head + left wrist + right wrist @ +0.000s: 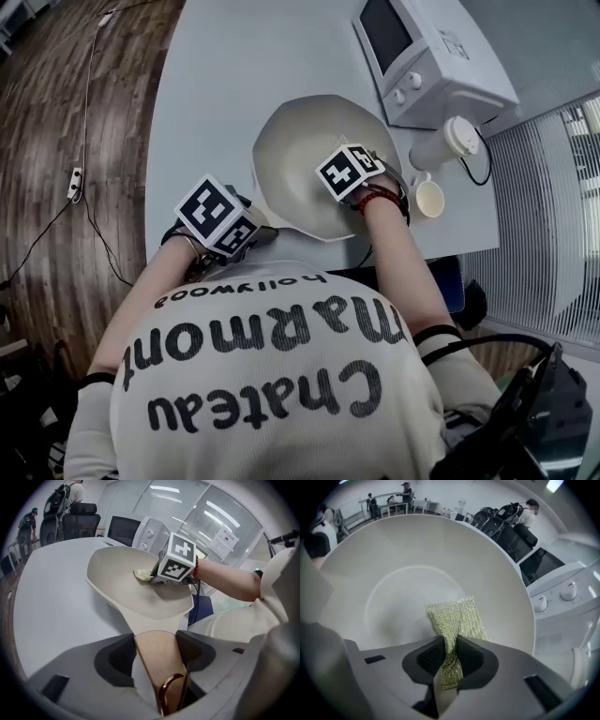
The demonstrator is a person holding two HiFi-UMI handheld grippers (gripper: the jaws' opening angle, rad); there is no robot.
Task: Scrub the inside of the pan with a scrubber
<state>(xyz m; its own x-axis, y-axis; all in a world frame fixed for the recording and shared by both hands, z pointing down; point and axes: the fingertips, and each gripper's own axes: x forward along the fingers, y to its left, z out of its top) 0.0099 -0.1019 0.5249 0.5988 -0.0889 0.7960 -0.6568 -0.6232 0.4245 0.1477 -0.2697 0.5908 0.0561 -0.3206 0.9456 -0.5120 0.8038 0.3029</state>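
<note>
A wide cream pan (300,164) sits tilted on the grey table (216,94), its bowl facing me. My left gripper (157,651) is shut on the pan's wooden handle (157,660), which ends in a gold ring; in the head view this gripper (225,220) is at the table's near edge. Inside the bowl (408,573), my right gripper (450,651) is shut on a gold-green mesh scrubber (457,618). The scrubber's free end lies flat against the pan's inner wall. From the left gripper view the right gripper (157,576) and the scrubber (143,575) show in the pan's middle.
A white microwave (422,56) stands behind the pan at the right. Beside it are a lidded white cup (450,141) and a small paper cup (430,199) close to my right wrist. Cables run over the wooden floor at the left. Office chairs (77,524) stand beyond the table.
</note>
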